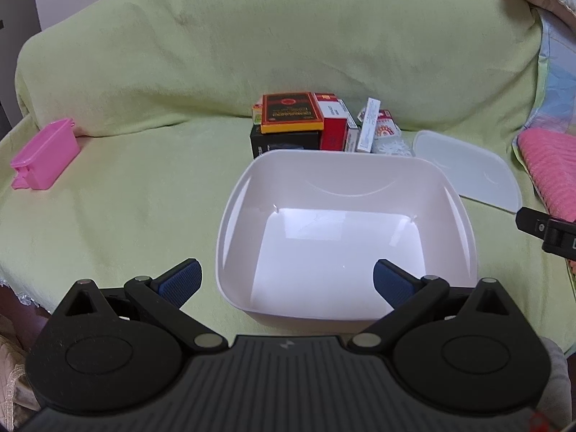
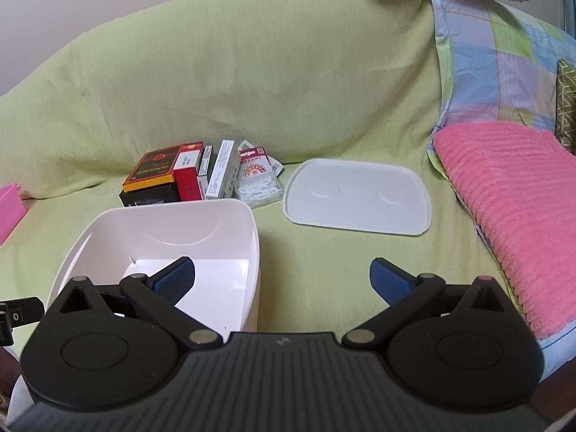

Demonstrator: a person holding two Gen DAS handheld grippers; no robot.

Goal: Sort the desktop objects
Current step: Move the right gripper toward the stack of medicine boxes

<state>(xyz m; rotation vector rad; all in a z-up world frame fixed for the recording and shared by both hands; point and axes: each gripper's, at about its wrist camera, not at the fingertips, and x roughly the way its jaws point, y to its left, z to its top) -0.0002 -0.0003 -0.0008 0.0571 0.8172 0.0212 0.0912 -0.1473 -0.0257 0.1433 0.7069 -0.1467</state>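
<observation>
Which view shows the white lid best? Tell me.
The right wrist view: the white lid lies whole and unobstructed, both round dimples visible. The left wrist view shows it only at the distorted right edge, foreshortened.

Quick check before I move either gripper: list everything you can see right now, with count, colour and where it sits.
bin: one, white, open and empty, centre of the cover
lid: one, white, flat on the cover, right of the bin
small boxes: several, red, black, orange and white, clustered behind the bin
cotton swab pack: one, clear with red label, right end of the cluster
pink box: one, far left
sofa cover: one, light green, under everything
pink cushion: one, right side
patchwork cloth: one, pastel checks, behind the cushion
left gripper: open, empty
right gripper: open, empty
</observation>
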